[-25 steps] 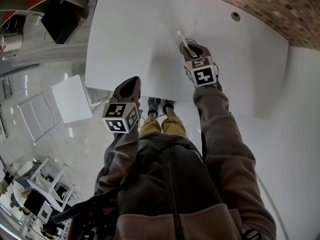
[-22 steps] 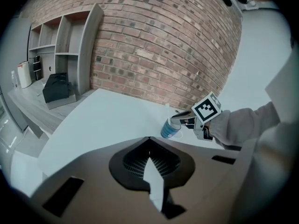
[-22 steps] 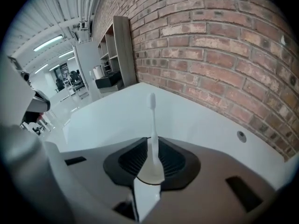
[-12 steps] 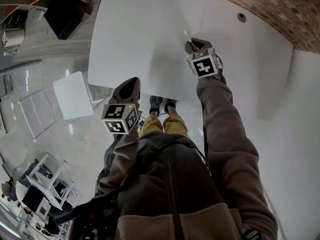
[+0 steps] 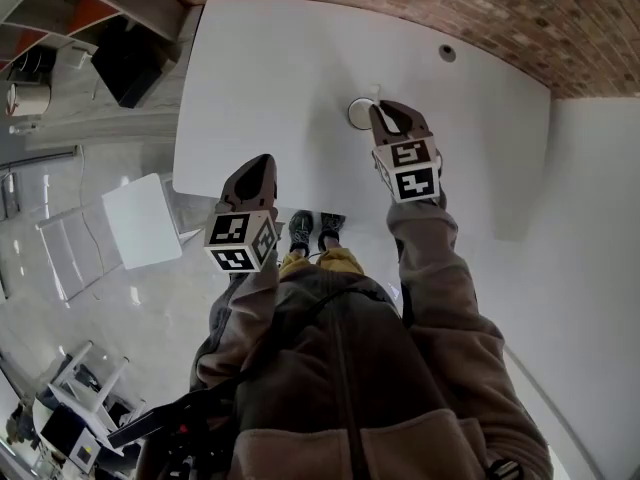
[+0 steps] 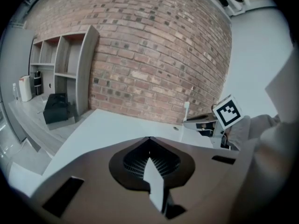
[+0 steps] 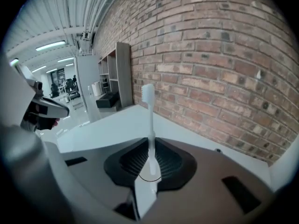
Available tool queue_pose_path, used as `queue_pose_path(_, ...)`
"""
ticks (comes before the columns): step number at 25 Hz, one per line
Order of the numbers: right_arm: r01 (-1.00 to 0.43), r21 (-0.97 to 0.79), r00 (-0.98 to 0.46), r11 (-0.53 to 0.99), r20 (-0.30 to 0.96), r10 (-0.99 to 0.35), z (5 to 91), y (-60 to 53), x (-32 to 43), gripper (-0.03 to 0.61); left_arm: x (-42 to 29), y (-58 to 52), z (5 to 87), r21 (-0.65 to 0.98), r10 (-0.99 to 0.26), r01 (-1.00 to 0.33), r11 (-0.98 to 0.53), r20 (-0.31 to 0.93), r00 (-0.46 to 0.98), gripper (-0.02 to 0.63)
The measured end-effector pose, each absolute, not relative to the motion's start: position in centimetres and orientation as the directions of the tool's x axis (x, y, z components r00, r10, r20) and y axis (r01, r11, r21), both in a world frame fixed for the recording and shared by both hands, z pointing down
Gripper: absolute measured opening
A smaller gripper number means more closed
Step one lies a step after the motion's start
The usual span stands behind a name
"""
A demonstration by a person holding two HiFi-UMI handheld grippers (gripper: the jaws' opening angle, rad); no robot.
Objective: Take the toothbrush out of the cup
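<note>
Where the right gripper (image 5: 385, 114) hangs, near the middle of the white table (image 5: 270, 68), stands one white cup (image 5: 356, 114), upright. Right gripper: tips at the cup's rim, fingers closed on the handle of a white toothbrush (image 7: 149, 111). Toothbrush: upright, bristle head uppermost; whether its lower end is clear of the cup cannot be made out. Left gripper (image 6: 149, 139): at the table's near edge, well apart from the cup, fingers pressed together, nothing between them. Brick wall (image 7: 219, 55): along the table's far edge.
</note>
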State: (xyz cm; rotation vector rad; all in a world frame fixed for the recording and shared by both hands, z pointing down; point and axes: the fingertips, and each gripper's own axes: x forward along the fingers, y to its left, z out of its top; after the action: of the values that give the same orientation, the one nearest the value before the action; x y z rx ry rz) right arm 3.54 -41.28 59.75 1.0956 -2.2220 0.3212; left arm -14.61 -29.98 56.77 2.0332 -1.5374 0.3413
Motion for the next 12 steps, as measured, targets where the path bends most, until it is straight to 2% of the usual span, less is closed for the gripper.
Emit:
queue_pose_path(5, -0.838, 0.025, -0.454, 0.545, 0.522, -0.722, 51.7, -39.1, 4.7, 0.049, -13.9, -32.0, 50.2, 0.241, -0.877, -0.942, -0.236, 0.365, 0.313, 0.003)
queue_pose_path(12, -0.876, 0.003, -0.447, 0.483, 0.376, -0.812, 42.9, -36.3, 5.6, 0.048, -12.6, -32.9, 41.9, 0.197, -0.915, -0.926, -0.321, 0.188, 0.358, 0.003)
